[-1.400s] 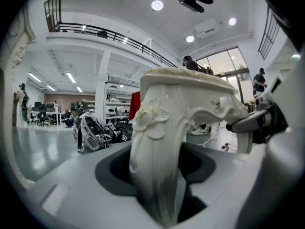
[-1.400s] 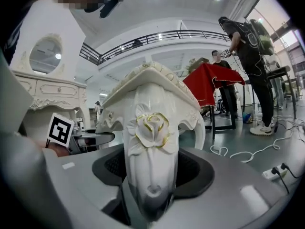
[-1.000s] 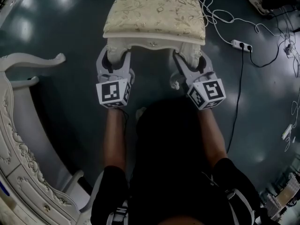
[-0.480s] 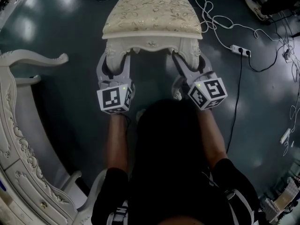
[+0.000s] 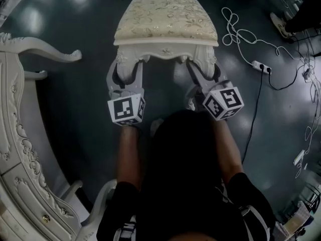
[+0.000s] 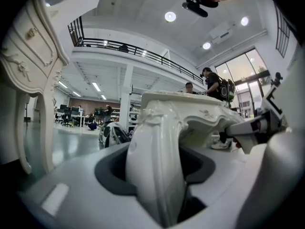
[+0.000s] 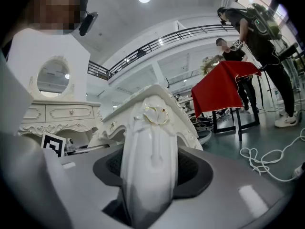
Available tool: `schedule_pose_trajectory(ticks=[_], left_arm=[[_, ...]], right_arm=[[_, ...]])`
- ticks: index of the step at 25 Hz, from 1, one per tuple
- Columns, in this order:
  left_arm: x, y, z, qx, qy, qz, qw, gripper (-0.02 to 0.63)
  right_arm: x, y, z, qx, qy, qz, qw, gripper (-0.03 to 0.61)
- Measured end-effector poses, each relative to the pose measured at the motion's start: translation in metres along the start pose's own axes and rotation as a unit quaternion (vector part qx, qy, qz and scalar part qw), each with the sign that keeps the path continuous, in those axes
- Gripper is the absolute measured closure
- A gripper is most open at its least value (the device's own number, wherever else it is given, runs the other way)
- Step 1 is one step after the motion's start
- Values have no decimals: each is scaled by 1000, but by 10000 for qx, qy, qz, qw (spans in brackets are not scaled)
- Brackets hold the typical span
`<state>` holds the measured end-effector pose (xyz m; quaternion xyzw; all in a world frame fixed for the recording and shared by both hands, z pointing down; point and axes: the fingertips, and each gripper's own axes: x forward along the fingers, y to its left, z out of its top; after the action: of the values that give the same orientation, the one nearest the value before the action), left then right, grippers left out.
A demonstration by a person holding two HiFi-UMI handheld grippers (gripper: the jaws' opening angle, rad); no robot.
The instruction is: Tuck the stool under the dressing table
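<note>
- Stool [image 5: 167,19]: stands on the dark floor [image 5: 75,49] straight ahead of the person, with the patterned cushion up and one long side facing the grippers.
- Dressing table [image 5: 22,134]: runs along the left edge of the head view, to the left of the stool. Bare floor lies between the two, so the stool is not under it.
- Left gripper [image 5: 125,70]: points level at the stool. Its jaws stand wide and are clamped round the near left leg [image 6: 157,171] just below the seat frame, and the leg fills the gap between the dark pads.
- Right gripper [image 5: 205,72]: points level at the stool. Its jaws stand equally wide and are clamped round the near right leg [image 7: 147,175], which has a gilt ornament at its top. The pads bear on both sides of the leg.
- Marker cubes: one on each gripper, at the end nearest the person.
- White cable [image 5: 241,34] and power strip [image 5: 261,67]: on the floor to the right of the stool, apart from it.
- Oval mirror [image 7: 52,78]: stands on the dressing table, seen at the left of the right gripper view.
</note>
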<state>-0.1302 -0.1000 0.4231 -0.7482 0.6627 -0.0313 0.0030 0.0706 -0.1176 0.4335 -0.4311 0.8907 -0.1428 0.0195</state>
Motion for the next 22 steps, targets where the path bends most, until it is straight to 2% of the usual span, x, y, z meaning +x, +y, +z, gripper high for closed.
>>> schedule_pose_trajectory(ticks=[2,6,12,17,22], left_arm=[[-2,1,0,25,9,-51,10000,368],[-2,-6,-9,-64,169,-395,9991,368],[7,5,16,-11,6,-171,9999,368],[-2,8,10,52,582,-429,9974,368],[-9,-1,11,199,577,-8,9981,368]], right_arm=[[-2,3,-1,25,-21,-46,10000,333],[-18,4,-10,109,73,-433,9990,333],[2,5,15,134,-76,-271,9995,334],[-8,16,-2,636,154,-570,9962,334],[-7,5,-4,669,202,-144,9974,336]])
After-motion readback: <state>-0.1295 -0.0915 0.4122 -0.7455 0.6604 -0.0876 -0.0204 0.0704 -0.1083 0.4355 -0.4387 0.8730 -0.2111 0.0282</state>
